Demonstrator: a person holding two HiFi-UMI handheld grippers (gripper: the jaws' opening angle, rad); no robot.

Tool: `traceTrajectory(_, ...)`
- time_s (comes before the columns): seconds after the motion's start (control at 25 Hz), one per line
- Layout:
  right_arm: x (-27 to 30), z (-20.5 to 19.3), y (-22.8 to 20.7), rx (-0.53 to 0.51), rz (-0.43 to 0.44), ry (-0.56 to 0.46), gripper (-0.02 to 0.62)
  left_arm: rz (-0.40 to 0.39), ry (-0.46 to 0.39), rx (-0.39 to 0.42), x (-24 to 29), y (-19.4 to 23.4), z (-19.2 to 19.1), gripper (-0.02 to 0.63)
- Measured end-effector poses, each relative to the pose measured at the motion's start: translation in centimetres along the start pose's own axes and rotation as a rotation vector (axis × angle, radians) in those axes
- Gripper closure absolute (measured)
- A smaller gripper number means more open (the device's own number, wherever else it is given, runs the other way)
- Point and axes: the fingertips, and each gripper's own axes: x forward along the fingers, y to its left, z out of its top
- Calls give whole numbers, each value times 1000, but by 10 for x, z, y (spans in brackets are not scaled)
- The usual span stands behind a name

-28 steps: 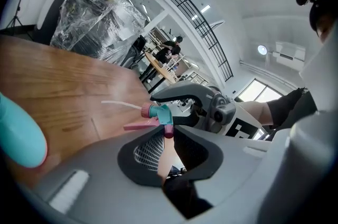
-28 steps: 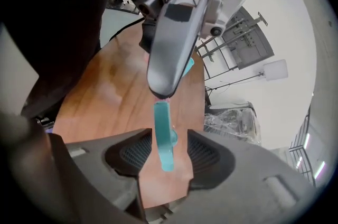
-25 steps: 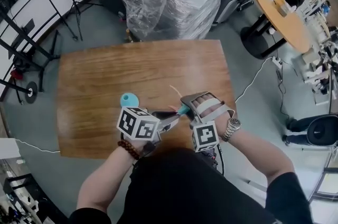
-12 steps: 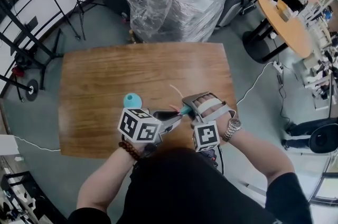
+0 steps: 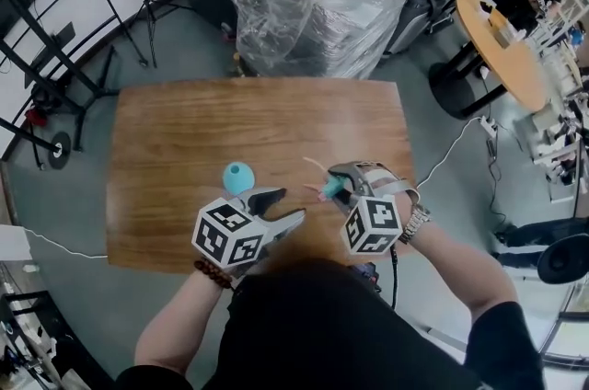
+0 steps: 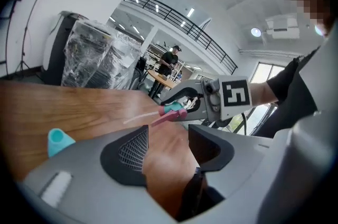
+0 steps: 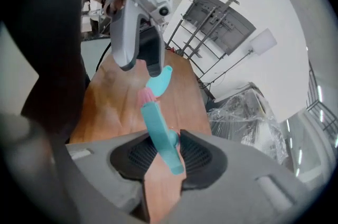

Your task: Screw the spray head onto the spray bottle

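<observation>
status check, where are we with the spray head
Left gripper jaws just opened, empty. Right gripper just closed on spray head. Spray bottle on table, untouched. Nothing seen blocking.

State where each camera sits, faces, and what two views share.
Head view: on the head, steeply down at the table; forearms, left gripper, right gripper.
Left gripper view: on that gripper, along its just-opened empty jaws, toward the right gripper.
Right gripper view: on that gripper, along jaws just closed on the spray head, toward the left gripper.
Gripper views share the bottle.
</observation>
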Motion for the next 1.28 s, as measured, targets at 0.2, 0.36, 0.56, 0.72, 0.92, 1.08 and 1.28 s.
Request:
traceTrajectory(0.2, -1, 5, -4, 239, 100, -50, 477, 138, 9, 122, -26, 28, -21, 347)
traceTrajectory(0.36, -7, 10, -15, 439, 166, -80, 477, 249, 48, 133, -45, 58, -50, 354)
traceTrajectory(0.56, -17, 19, -24, 535, 203, -91, 477, 422, 95, 126, -60, 108, -78, 342)
traceTrajectory(0.72, -20, 27, -28, 611, 248, -117, 477, 529, 105, 187, -54, 144, -80, 239)
traceTrajectory(0.92, -28, 36, -32, 753, 299, -137, 477, 568, 123, 259, -32, 171, -82, 188)
traceTrajectory(1.08, -34, 43, -39, 940, 365, -177, 477, 578, 130, 268, -23, 185, -86, 179)
traceTrajectory(1.28, -38, 48, -38, 1091, 427, -202, 477, 579, 139, 276, -15, 195, -92, 184)
